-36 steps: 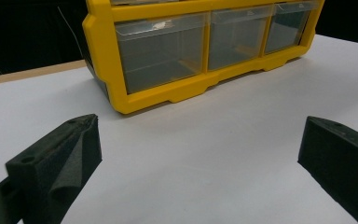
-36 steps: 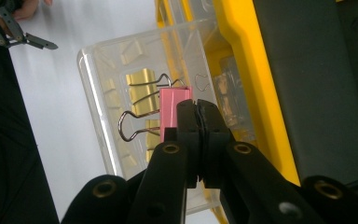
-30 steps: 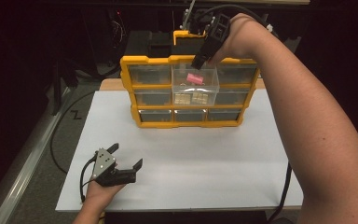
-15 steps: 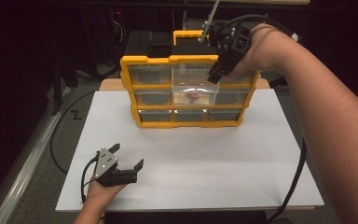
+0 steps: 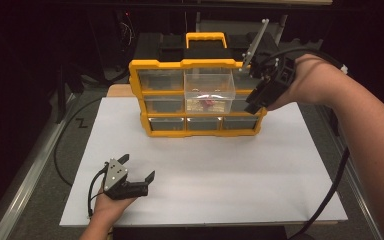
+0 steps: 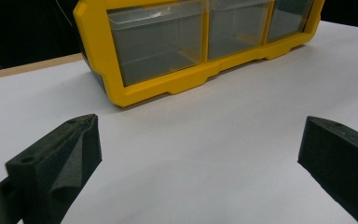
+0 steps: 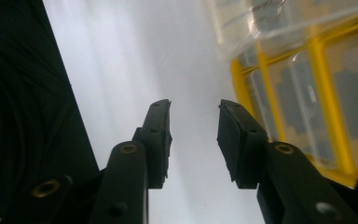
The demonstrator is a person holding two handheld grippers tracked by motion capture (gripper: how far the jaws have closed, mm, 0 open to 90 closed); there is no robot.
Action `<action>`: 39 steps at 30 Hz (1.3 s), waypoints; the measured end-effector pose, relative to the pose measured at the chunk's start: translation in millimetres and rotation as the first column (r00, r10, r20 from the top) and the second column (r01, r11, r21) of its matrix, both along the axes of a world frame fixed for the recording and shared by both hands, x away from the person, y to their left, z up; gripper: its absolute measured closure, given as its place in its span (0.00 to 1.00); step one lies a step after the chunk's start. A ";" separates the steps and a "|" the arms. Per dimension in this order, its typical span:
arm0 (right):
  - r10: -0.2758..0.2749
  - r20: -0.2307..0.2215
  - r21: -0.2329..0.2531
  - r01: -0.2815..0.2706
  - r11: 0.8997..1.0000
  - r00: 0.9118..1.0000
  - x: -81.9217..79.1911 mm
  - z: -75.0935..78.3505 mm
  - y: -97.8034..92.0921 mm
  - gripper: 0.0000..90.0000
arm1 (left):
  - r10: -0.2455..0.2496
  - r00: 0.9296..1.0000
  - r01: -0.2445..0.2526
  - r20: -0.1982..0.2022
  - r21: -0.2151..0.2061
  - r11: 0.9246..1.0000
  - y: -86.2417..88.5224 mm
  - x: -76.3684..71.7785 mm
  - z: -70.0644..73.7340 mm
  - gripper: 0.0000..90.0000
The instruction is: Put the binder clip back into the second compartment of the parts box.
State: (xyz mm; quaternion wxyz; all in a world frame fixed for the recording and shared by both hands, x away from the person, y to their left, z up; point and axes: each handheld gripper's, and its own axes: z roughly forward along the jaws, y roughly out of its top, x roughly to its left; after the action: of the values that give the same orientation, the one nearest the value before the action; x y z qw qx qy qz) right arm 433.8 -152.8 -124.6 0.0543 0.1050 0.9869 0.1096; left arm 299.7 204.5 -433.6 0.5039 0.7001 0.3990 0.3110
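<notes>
A yellow drawer organizer stands at the back of the white board. Its clear top-middle drawer is pulled out, and a small red thing lies inside it. My right gripper hovers at the organizer's right edge, jaws pointing down-left, open with nothing between them. In the right gripper view the gripper faces the board, with the yellow frame to its right. My left gripper rests low near the board's front left, wide open. In the left gripper view the gripper faces the organizer's bottom row.
Black equipment sits behind the organizer. A black cable loops over the dark surface left of the board, next to a metal rail. The right gripper's cable trails down past the board's right edge.
My right gripper has moved from above the open top-middle drawer to the right and down, beside the organizer's right edge. The left gripper has stayed put.
</notes>
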 end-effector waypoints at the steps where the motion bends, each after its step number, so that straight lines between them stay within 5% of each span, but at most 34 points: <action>1: -0.002 -0.004 -0.001 0.002 1.000 1.000 -1.4 -4.4 -2.8 0.72 | 0.000 1.000 0.000 0.000 0.001 1.000 -0.1 0.0 0.0 0.00; 17: -0.015 -0.041 -0.014 0.014 1.000 0.999 -7.2 -83.1 -22.5 0.48 | 0.012 1.000 -0.012 -0.003 0.001 1.000 0.6 0.3 -0.5 0.00; 35: -0.057 -0.069 -0.003 0.057 0.998 0.996 -7.4 -199.7 -29.5 0.16 | 0.029 1.000 -0.029 -0.004 0.004 1.000 1.8 -0.5 -0.4 0.00; 39: -0.087 -0.064 0.013 0.088 0.996 0.994 -9.2 -227.1 -28.0 0.01 | 0.039 0.999 -0.039 -0.009 0.002 0.999 1.7 0.2 -1.5 0.00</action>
State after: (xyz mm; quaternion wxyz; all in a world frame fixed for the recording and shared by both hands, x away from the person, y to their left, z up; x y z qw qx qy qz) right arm 424.5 -180.8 -351.7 0.0269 0.1520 0.9817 0.1116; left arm 299.9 206.1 -435.0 0.4955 0.6940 0.4145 0.3179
